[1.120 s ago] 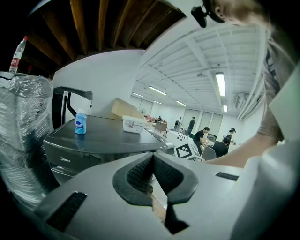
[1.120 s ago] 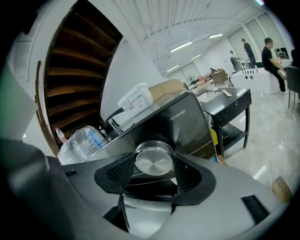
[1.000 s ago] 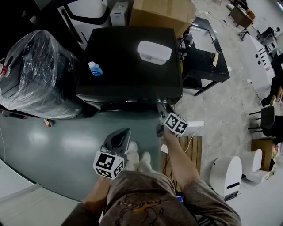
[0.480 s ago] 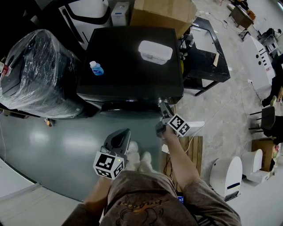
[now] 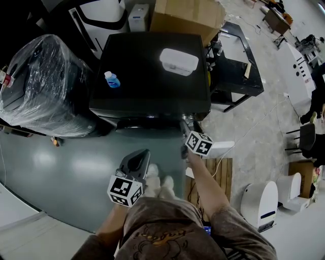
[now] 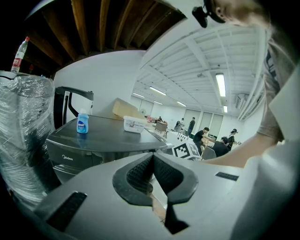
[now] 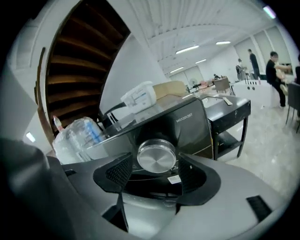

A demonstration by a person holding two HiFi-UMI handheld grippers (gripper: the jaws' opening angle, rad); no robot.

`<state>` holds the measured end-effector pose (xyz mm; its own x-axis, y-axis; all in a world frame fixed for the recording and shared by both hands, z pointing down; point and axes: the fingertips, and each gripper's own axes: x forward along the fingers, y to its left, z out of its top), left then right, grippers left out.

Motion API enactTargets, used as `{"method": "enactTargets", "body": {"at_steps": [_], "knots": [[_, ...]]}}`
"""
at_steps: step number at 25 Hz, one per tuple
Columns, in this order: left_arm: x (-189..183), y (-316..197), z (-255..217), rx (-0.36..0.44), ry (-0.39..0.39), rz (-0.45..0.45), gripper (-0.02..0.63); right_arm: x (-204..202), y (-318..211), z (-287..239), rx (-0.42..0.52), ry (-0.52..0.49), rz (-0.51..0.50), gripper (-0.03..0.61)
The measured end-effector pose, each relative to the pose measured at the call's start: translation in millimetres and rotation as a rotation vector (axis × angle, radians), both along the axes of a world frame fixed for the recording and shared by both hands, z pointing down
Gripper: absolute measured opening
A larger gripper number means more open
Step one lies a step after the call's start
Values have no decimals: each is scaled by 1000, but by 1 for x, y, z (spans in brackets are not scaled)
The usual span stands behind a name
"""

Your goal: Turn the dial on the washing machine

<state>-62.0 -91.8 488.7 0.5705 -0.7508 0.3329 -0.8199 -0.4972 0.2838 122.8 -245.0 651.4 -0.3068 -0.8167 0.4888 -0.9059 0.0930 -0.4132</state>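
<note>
The black washing machine [image 5: 152,96] stands ahead of me, seen from above. My right gripper [image 5: 186,127] is at its front right corner. In the right gripper view the round silver dial [image 7: 156,157] sits between the pads of my right gripper [image 7: 155,169], with a small gap on each side. Those jaws are opening and do not press on the dial. My left gripper [image 5: 138,158] hangs low by my legs, away from the machine. Its ribbed pads [image 6: 140,171] meet at the tip, with nothing between them.
A blue bottle [image 5: 110,79] and a white lidded box [image 5: 178,61] rest on the machine's top. A plastic-wrapped appliance [image 5: 40,86] stands to the left, a cardboard box [image 5: 185,15] behind, a black table [image 5: 236,66] to the right. A wooden pallet [image 5: 219,170] lies by my right foot.
The right gripper's marker cube has twisted and shifted slightly at the machine's front corner. The left gripper has stayed where it was.
</note>
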Motion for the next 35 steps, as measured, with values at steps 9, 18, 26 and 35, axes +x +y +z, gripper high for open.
{"method": "enactTargets", "body": {"at_steps": [9, 18, 26, 35], "knots": [[-3, 1, 3, -3, 0, -4, -8, -7, 2, 6, 15, 451, -133, 267], [-5, 0, 3, -10, -3, -7, -8, -3, -3, 4, 8, 377, -89, 260], [-6, -2, 4, -12, -2, 1, -8, -1, -3, 8, -10, 60, -4, 259], [1, -12, -6, -5, 21, 35, -8, 7, 2, -6, -15, 41, -6, 261]]}}
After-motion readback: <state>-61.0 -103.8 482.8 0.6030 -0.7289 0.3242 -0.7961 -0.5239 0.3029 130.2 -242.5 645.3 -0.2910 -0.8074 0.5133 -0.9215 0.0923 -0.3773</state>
